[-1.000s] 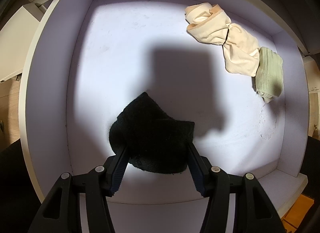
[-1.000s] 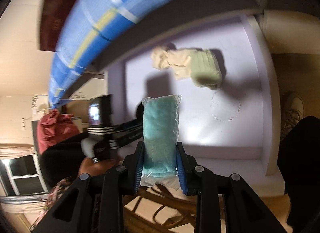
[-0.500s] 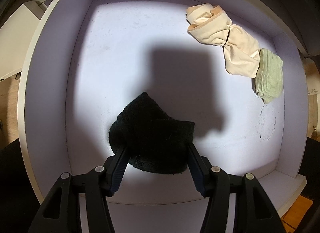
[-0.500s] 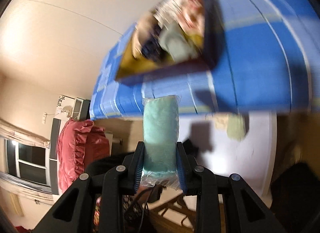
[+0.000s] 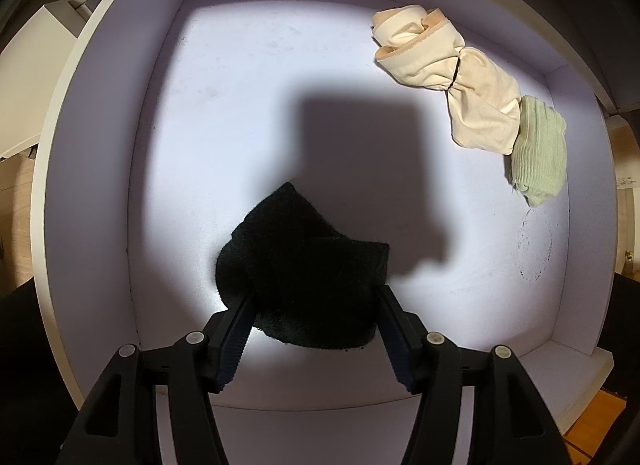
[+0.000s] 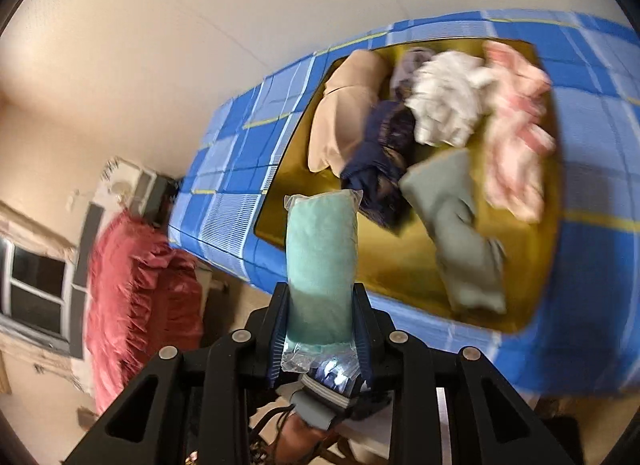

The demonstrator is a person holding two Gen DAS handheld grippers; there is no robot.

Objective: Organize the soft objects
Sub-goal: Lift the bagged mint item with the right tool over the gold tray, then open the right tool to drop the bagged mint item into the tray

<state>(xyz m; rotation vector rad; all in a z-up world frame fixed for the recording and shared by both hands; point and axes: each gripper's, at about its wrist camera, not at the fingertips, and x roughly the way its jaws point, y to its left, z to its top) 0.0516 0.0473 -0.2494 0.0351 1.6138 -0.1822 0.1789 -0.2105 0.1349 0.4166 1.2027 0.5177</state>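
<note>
Black plastic left claw point(image 5: 314, 313), ribbed blue pads, silver screws, right claw point(image 6: 320, 329) alike

Left wrist: looking down, close, into a white drawer point(image 5: 96, 185) past the left tongs point(image 5: 312, 301). Right wrist: facing outward across the room toward a bed point(image 6: 592, 265), farther off. No shared scene visible

blue checked bedspread point(image 6: 240, 153) | red ruffled cushion point(image 6: 136, 289) (blurred) | window point(image 6: 32, 289)
</note>
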